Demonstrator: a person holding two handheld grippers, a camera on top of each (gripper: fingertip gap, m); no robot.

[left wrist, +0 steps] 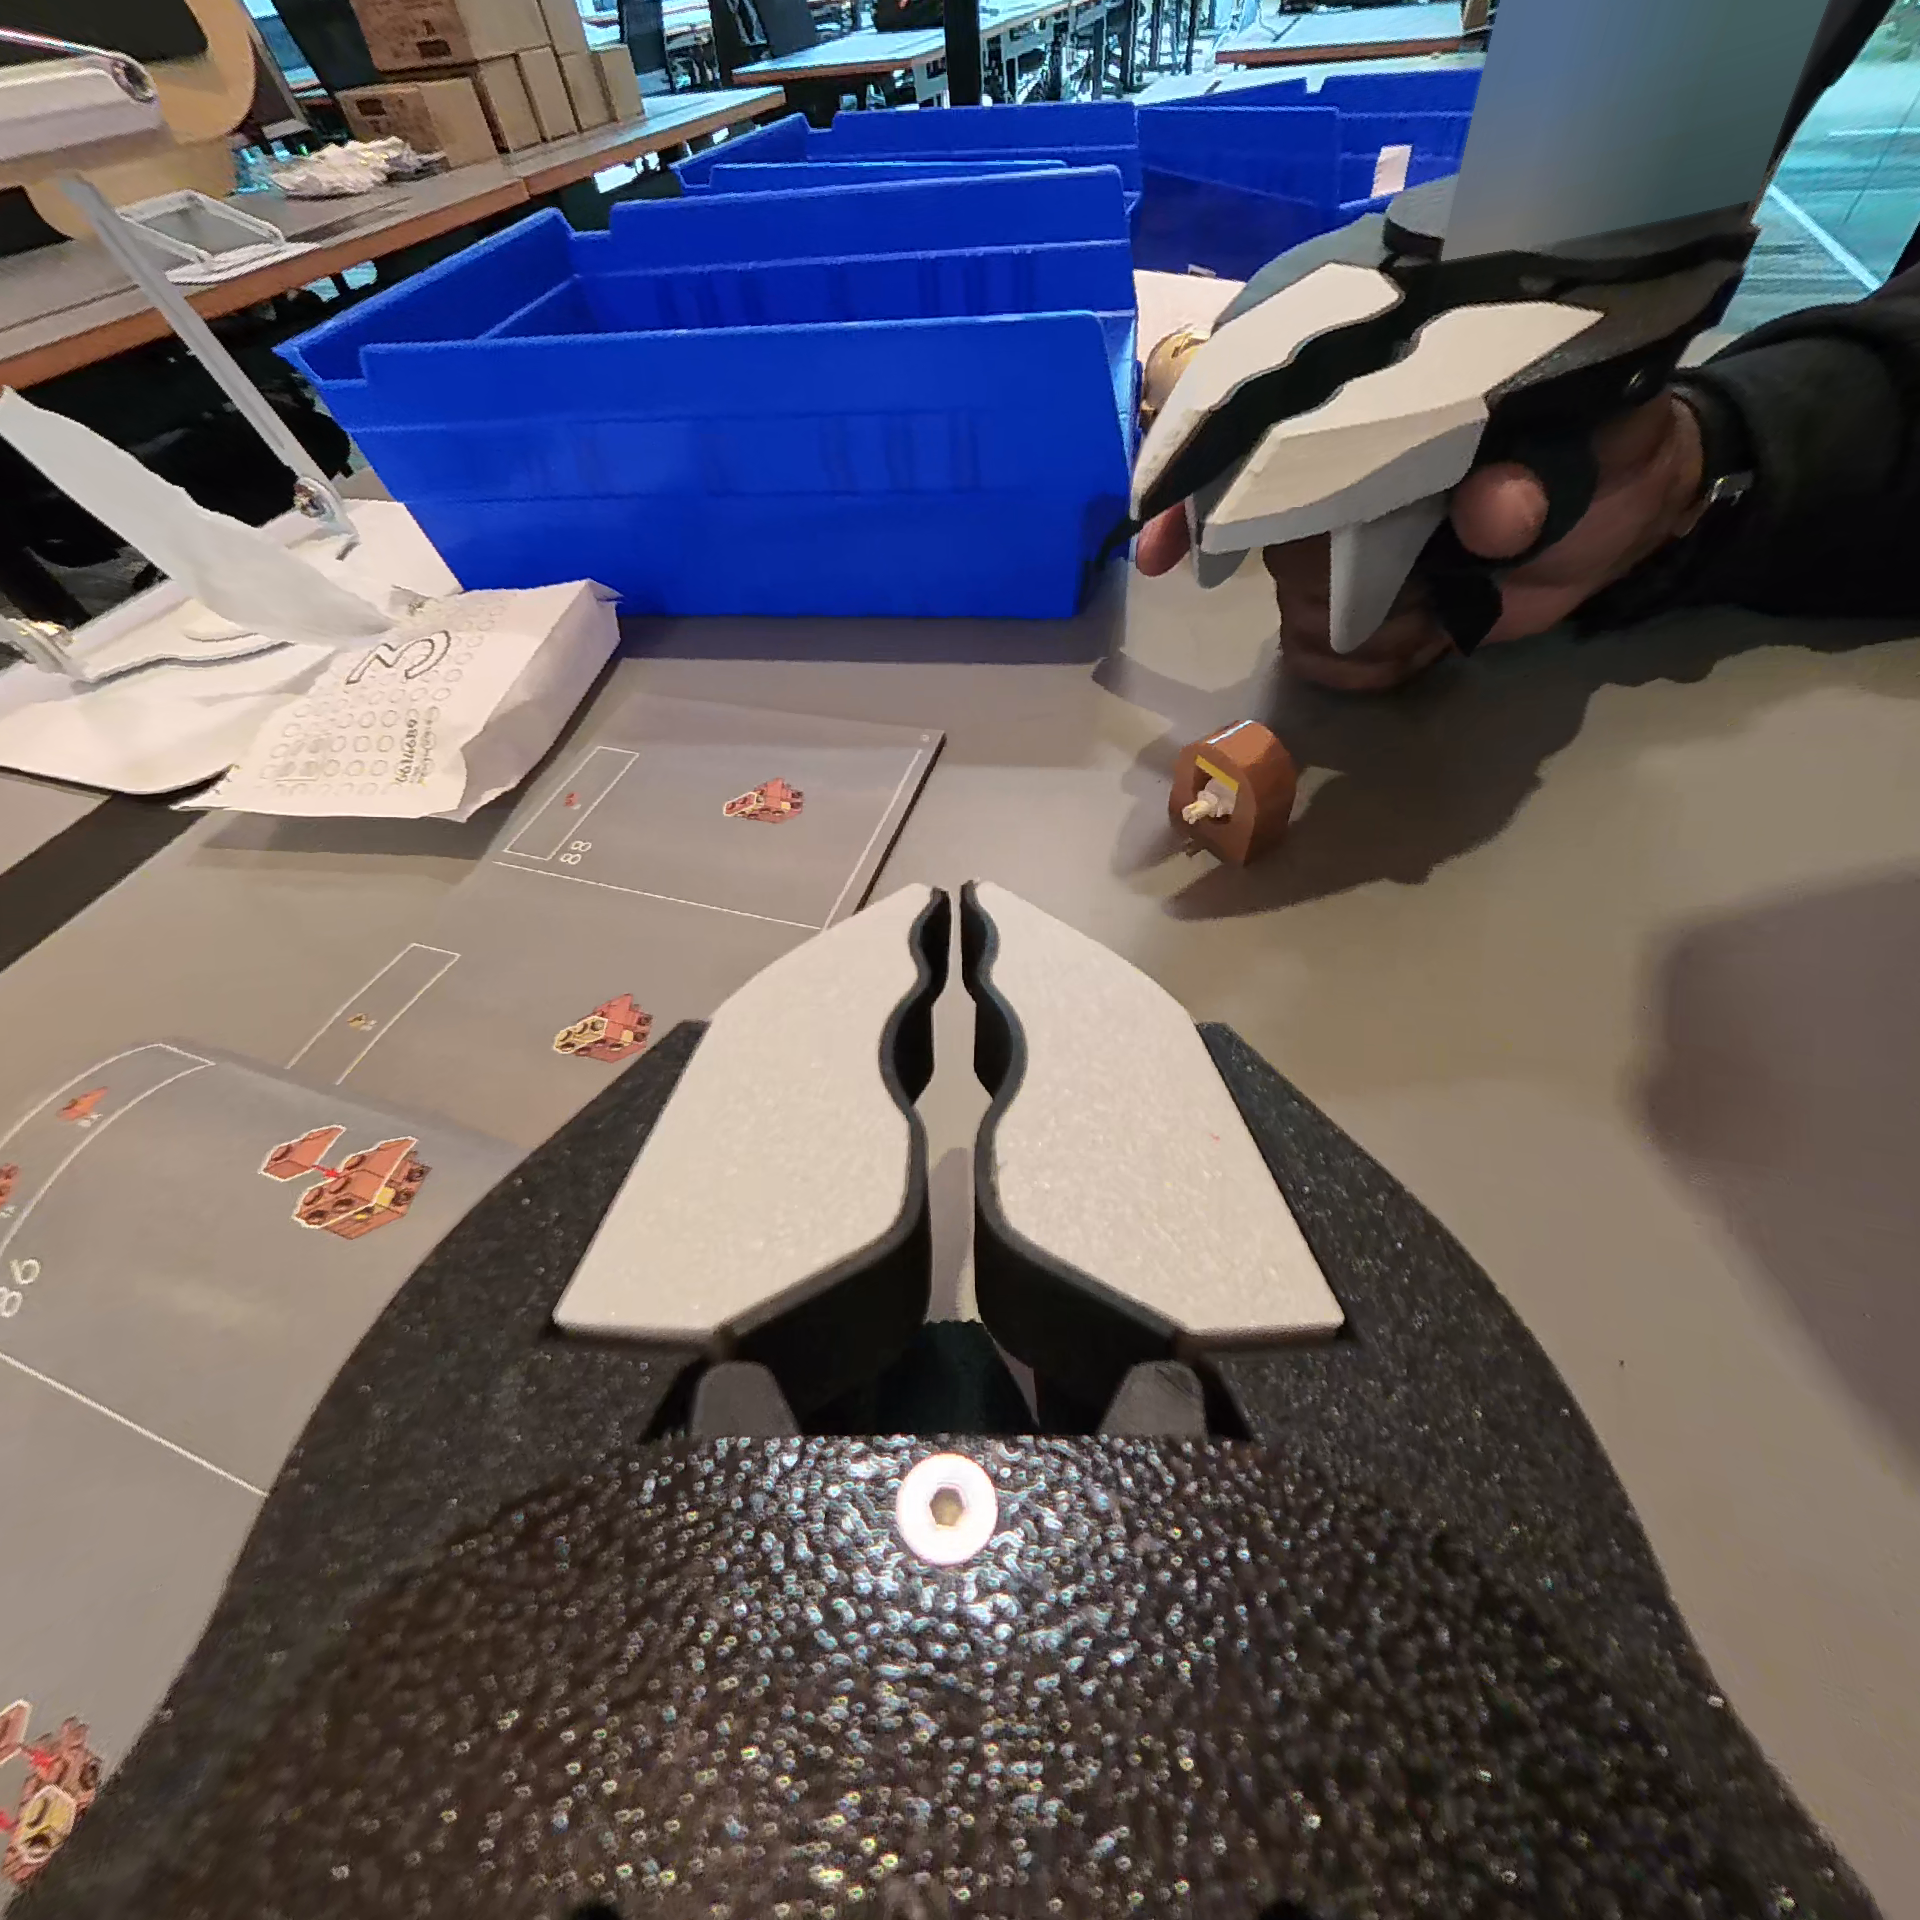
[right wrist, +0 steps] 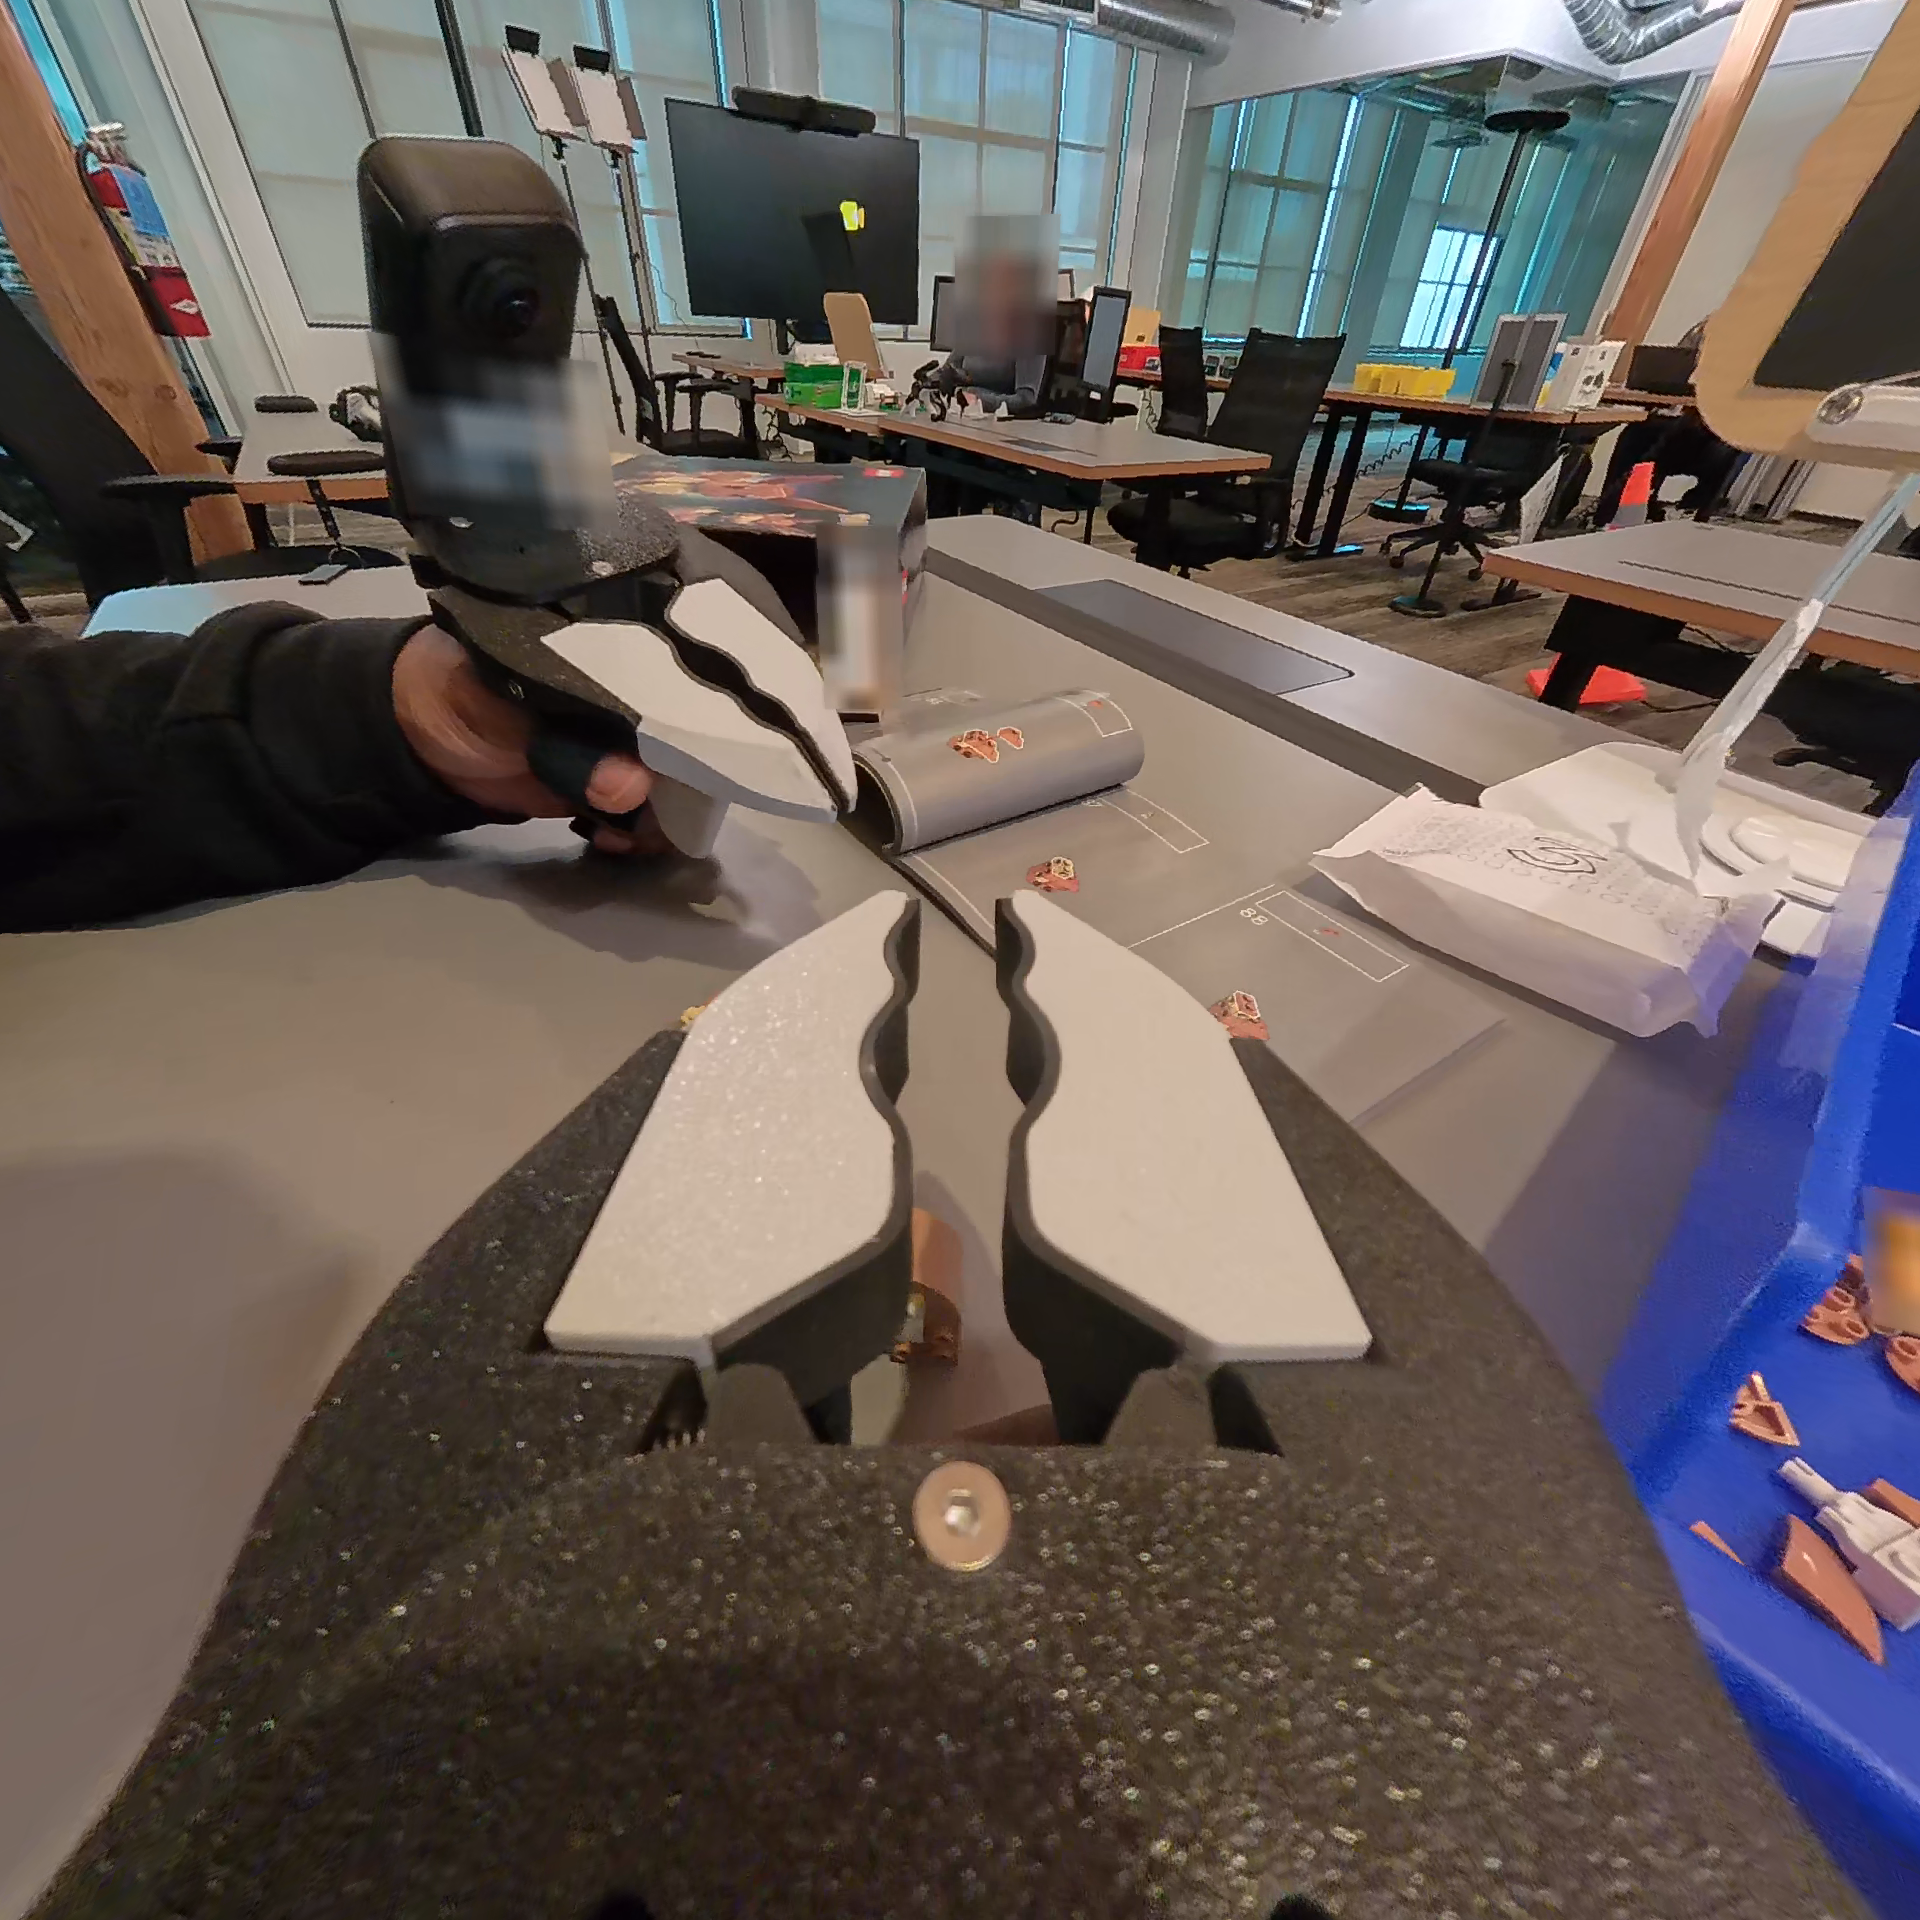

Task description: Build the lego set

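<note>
My left gripper is shut with nothing between its pads, low over the grey table by the edge of an open instruction booklet. It also shows in the right wrist view, shut, at the booklet's rolled page. A small brown brick assembly with a yellow strip and a white peg lies on the table ahead and to the right. My right gripper hovers above and behind it, held by a hand. In its own view the right gripper is slightly open with nothing between the pads; a brown piece shows below, through the gap.
Blue bins stand behind the booklet; one at the right holds several brown and white pieces. A crumpled white paper bag lies at the left by a stand. A printed box sits farther back. A person sits at a distant desk. My right fingertips sit around 10 cm from my left ones.
</note>
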